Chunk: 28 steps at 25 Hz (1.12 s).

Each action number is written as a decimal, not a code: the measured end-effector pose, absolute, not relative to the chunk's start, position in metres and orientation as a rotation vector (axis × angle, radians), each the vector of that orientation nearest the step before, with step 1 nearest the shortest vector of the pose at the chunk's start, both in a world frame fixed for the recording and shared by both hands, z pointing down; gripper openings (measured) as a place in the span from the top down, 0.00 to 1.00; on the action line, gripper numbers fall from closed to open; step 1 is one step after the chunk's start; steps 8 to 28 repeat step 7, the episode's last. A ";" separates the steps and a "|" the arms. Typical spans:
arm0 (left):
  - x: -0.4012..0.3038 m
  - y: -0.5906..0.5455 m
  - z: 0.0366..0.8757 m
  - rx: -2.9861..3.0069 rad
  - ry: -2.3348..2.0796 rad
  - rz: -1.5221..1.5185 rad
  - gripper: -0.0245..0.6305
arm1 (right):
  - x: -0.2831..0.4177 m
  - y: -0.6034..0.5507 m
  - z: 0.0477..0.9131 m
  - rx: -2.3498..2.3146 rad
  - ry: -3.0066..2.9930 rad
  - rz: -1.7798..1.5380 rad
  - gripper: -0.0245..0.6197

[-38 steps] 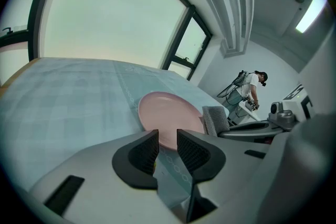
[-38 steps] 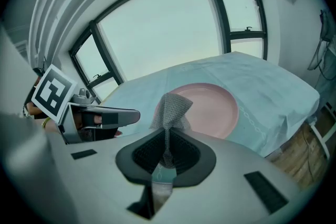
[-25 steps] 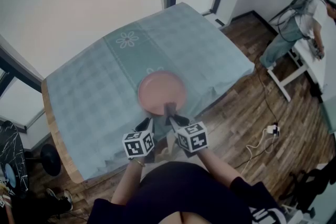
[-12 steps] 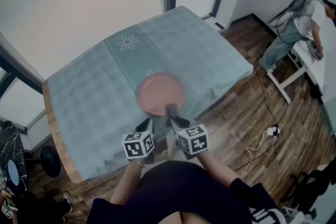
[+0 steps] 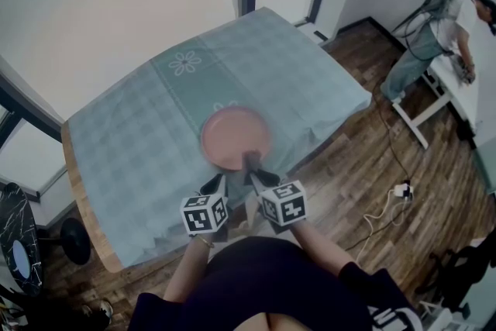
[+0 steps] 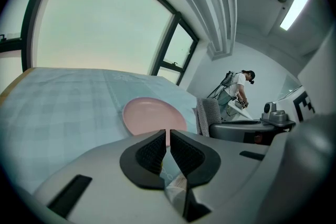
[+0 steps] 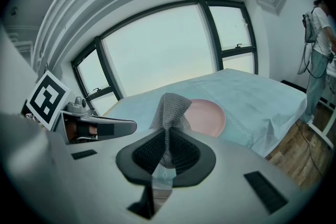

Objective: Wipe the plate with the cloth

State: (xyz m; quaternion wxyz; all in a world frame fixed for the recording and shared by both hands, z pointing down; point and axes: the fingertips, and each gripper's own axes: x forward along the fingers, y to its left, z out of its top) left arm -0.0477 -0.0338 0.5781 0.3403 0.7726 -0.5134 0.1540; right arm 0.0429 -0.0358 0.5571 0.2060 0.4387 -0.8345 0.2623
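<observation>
Grey knitted cloth is standing pinched between the closed jaws of the right gripper, which is hovering by the near rim of the pink plate lying on the pale green tablecloth, so the wiping looks about to begin rather than under way. The left gripper is hanging just beside it, its jaws having just been closing to a thin slit with nothing between them. The next move is probably calling for the right gripper to lower the cloth onto the plate's face and sweep across it, pressing lightly so the plate is not sliding.
</observation>
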 end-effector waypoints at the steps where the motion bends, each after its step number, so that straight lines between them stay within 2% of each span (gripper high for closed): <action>1: -0.048 -0.034 0.578 2.011 -1.335 0.402 0.91 | 0.043 -0.036 0.557 1.222 -2.325 0.733 0.91; 28: -0.051 -0.034 0.579 2.007 -1.335 0.395 0.91 | 0.039 -0.036 0.559 1.212 -2.324 0.745 0.91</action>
